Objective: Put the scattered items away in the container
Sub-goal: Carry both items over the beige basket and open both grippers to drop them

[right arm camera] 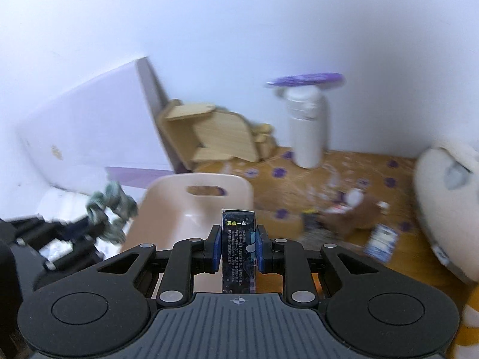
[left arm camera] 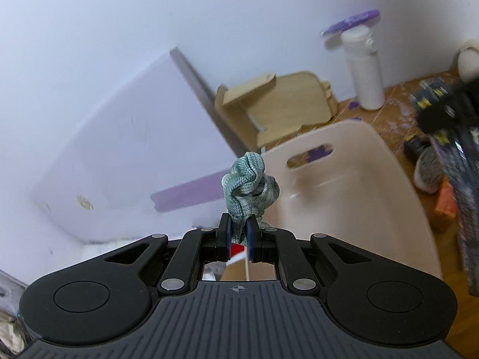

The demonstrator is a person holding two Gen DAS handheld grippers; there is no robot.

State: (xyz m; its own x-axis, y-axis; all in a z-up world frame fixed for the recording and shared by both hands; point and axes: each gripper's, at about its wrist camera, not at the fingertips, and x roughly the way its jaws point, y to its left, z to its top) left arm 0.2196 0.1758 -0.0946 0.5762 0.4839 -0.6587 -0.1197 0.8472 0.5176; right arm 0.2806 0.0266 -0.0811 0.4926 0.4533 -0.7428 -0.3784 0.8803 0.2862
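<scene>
My left gripper (left arm camera: 238,229) is shut on a crumpled green cloth (left arm camera: 250,187) and holds it in the air just left of the beige plastic basket (left arm camera: 344,197). The cloth also shows in the right wrist view (right arm camera: 110,209), beside the basket's left wall. My right gripper (right arm camera: 238,239) is shut on a dark blue printed box (right arm camera: 238,249), held upright above the near side of the basket (right arm camera: 167,206). The right gripper with its box shows blurred at the right edge of the left wrist view (left arm camera: 443,119).
A wooden stand (right arm camera: 215,137) and a white bottle (right arm camera: 308,128) under a purple disc stand at the back by the wall. Small items (right arm camera: 381,240) lie scattered on the brown floor right of the basket. A white cushion (right arm camera: 446,191) lies far right. A white panel (left arm camera: 128,149) leans at left.
</scene>
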